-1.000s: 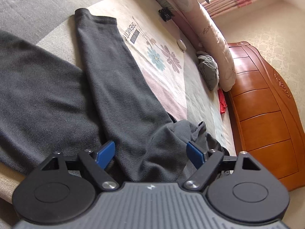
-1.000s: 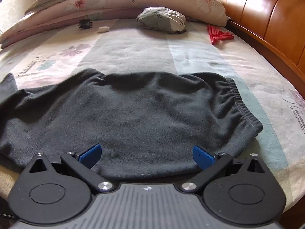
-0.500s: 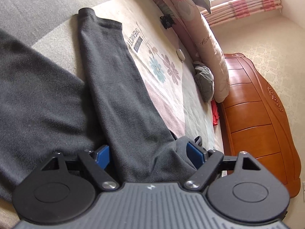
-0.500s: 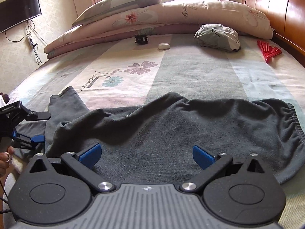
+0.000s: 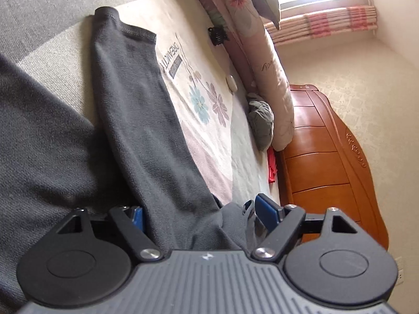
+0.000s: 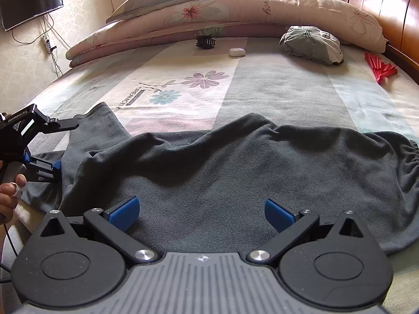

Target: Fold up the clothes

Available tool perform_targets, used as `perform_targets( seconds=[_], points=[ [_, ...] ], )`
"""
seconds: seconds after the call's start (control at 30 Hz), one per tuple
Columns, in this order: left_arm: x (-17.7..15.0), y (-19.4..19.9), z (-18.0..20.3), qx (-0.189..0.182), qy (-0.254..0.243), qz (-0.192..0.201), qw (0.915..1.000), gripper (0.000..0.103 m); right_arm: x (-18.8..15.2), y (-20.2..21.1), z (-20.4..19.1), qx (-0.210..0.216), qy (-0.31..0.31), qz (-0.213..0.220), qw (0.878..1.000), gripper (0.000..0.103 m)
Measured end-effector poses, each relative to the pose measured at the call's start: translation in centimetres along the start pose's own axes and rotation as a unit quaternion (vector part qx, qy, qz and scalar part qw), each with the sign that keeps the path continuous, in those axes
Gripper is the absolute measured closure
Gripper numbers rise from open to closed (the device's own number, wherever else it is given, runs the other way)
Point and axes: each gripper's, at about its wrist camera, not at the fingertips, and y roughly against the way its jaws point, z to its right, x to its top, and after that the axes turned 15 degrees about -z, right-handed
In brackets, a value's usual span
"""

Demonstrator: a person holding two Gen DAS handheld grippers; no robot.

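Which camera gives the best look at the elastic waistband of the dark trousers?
The right wrist view. The gathered waistband shows at the far right end of the trousers, which lie spread across the bed. The left wrist view shows only one trouser leg and bunched fabric; no waistband is visible there.

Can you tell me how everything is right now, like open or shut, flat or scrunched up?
Left gripper: open, a dark grey trouser leg between its fingers.
Right gripper: open, holding nothing, over the trousers.
Dark grey trousers: spread on the bed, wrinkled, not folded.
Grey cloth: bunched up by the pillows.
Red fan: closed.
TV: off.
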Motion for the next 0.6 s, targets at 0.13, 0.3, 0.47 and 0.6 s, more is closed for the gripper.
perform_targets(
  seconds=[0.13, 0.3, 0.47, 0.6],
  points=[
    [0.3, -0.8, 0.1, -0.004, -0.010, -0.004, 0.9999, 0.019, 0.0, -0.4, 0.5, 0.011, -0.011, -0.006, 1.000, 0.000],
    [1.5, -1.5, -0.4, 0.016, 0.013, -0.010, 0.9997, 0.029, -0.2, -0.6, 0.4, 0.021, -0.005, -0.010, 1.000, 0.000],
    [3.0, -2.1, -1.1, 0.066, 0.000, 0.028, 0.9974, 0.066, -0.4, -0.8, 0.4, 0.029, -0.009, -0.010, 0.999, 0.000],
    [3.4, -2.0, -3.6, 0.050, 0.043, 0.015, 0.9977, 0.095, -0.8, -0.6, 0.6, 0.031, -0.009, -0.007, 0.999, 0.000]
  ],
)
